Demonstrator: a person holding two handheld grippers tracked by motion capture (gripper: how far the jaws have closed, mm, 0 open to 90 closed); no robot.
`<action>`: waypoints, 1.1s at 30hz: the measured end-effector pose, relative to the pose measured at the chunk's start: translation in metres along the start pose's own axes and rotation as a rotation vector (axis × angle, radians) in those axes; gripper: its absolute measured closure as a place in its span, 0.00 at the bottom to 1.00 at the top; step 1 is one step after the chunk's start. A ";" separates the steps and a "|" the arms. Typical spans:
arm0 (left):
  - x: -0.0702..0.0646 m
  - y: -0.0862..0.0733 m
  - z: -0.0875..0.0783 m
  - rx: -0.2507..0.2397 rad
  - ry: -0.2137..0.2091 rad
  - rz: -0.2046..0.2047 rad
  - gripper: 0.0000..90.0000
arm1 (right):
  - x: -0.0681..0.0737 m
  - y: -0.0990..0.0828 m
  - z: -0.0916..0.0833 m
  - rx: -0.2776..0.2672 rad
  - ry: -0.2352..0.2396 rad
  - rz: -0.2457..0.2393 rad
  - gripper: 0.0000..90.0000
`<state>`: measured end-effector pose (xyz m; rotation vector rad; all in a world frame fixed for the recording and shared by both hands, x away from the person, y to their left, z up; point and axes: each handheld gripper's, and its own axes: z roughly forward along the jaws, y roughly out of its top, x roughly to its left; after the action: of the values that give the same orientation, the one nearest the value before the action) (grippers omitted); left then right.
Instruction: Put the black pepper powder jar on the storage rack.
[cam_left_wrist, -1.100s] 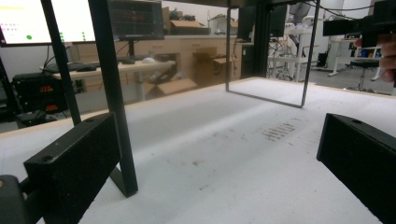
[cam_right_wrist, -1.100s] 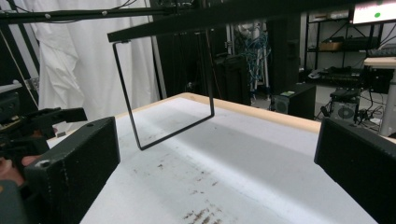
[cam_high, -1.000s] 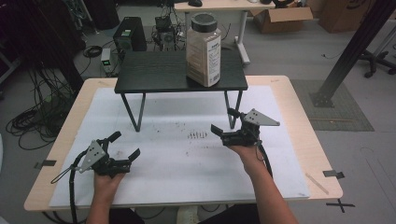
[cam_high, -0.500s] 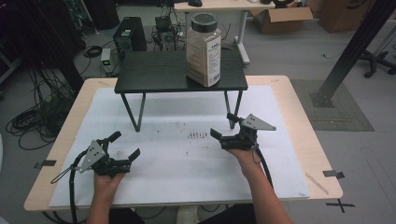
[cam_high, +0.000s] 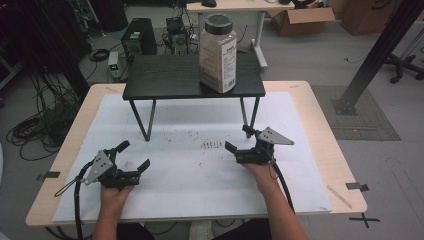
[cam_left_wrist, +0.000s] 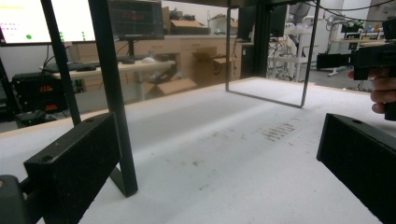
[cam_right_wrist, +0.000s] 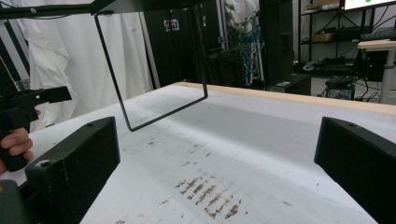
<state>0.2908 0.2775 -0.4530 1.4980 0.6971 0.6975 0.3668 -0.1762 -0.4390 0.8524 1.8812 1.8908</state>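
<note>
Right now my left gripper (cam_high: 131, 156) sits lower left of the high view, my right gripper (cam_high: 239, 139) centre right, both with jaws apart and empty over the white worktop (cam_high: 190, 175). Up top, a jar (cam_high: 218, 53) stands on the small black table (cam_high: 160, 77).

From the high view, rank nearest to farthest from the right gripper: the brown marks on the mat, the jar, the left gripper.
From the right gripper:
1. Brown marks, just to its left on the white mat.
2. Left gripper, across the mat at the near left.
3. Jar, up on the black stand, behind.
</note>
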 end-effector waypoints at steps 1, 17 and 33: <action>0.000 0.000 0.000 0.000 0.000 0.000 0.00 | 0.000 -0.001 0.000 -0.002 0.001 -0.002 0.00; 0.000 0.000 0.000 0.002 0.000 0.001 0.00 | 0.008 -0.016 -0.005 -0.054 0.020 -0.062 0.00; 0.000 0.000 0.000 0.000 0.000 0.003 0.00 | 0.018 -0.020 -0.007 -0.074 0.025 -0.167 0.00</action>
<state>0.2906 0.2773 -0.4531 1.4997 0.6954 0.7001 0.3454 -0.1696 -0.4547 0.6308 1.8228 1.8642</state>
